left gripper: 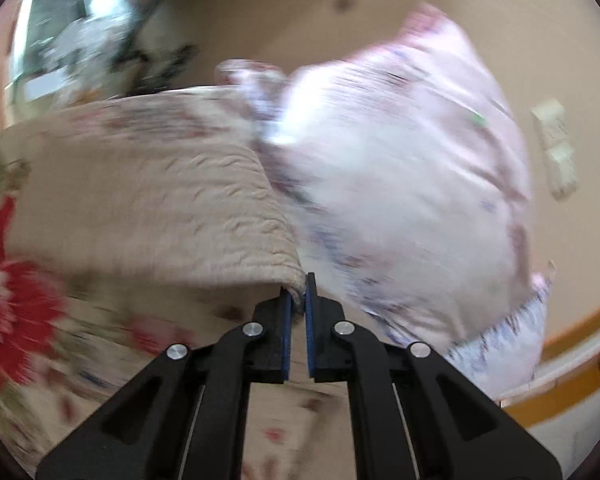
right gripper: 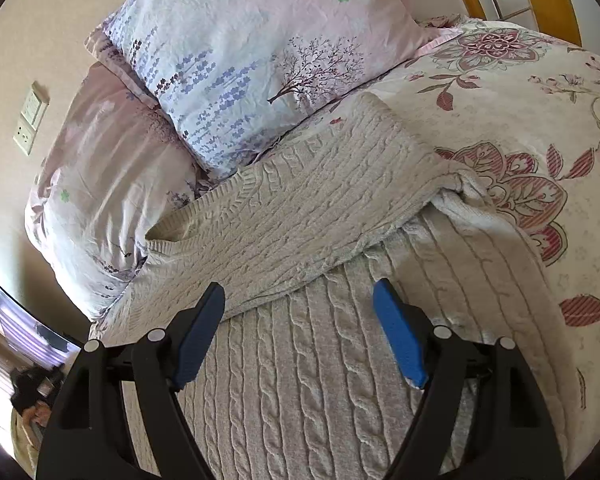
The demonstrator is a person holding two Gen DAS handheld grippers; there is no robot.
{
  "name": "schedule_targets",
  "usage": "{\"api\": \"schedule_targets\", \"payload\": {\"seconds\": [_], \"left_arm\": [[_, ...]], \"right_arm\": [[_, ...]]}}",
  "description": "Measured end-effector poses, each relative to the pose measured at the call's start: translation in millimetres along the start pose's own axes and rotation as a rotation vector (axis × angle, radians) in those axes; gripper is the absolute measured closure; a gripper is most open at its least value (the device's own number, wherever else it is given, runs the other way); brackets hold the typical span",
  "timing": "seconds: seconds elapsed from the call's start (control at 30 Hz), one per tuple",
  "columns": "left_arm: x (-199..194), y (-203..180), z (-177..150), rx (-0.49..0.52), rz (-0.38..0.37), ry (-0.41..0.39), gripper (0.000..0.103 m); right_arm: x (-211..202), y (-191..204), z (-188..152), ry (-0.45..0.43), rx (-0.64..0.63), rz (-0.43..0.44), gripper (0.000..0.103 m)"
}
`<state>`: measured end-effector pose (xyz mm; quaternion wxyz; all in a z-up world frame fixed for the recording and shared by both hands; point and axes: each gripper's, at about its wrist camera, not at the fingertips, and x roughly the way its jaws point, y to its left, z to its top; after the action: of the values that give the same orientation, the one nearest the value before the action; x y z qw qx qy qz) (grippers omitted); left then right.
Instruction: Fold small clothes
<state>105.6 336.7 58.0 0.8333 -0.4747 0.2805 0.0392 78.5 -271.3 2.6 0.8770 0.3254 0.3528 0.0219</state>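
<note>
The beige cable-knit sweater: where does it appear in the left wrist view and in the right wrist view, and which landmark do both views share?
Left wrist view: the beige cable-knit sweater fills the centre-left, blurred; the left gripper is shut on its corner.
Right wrist view: it spreads over the centre and bottom, one part folded across, with the open right gripper above it.
Shared landmark: the pink-and-white printed pillow.

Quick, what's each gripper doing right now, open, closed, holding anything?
Left gripper: closed on an edge of the beige knit sweater.
Right gripper: open, holding nothing, above the sweater.
</note>
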Motion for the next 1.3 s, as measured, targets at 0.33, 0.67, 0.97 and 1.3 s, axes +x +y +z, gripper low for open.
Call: {"api": "schedule_targets", "payload": {"seconds": [0.33,0.67,0.97,1.3], "left_arm": [[65.4,-146.4,-108.4,0.289,-0.235,0.237,0.098],[135.5,-184.8,-218.9,0.444,-0.209,0.464,0.097],[111.9,-160.9,-228.3,0.572,-0.225,0.524,0.050],[112.6,-97.3,-147.5,0.391,-0.078,0.371,0.053]], "right_arm": [[0.5,-0.2,-3.9,-0.005,0.012,0.006,0.025],[4.1,4.1,-1.6,0.036,-0.029,-0.024,0.025],[-12.6,71.5,22.7,0.091,-0.356,0.015,0.025],[47.4,226.7,-26.4,0.198,-0.877,0.202,0.060]]}}
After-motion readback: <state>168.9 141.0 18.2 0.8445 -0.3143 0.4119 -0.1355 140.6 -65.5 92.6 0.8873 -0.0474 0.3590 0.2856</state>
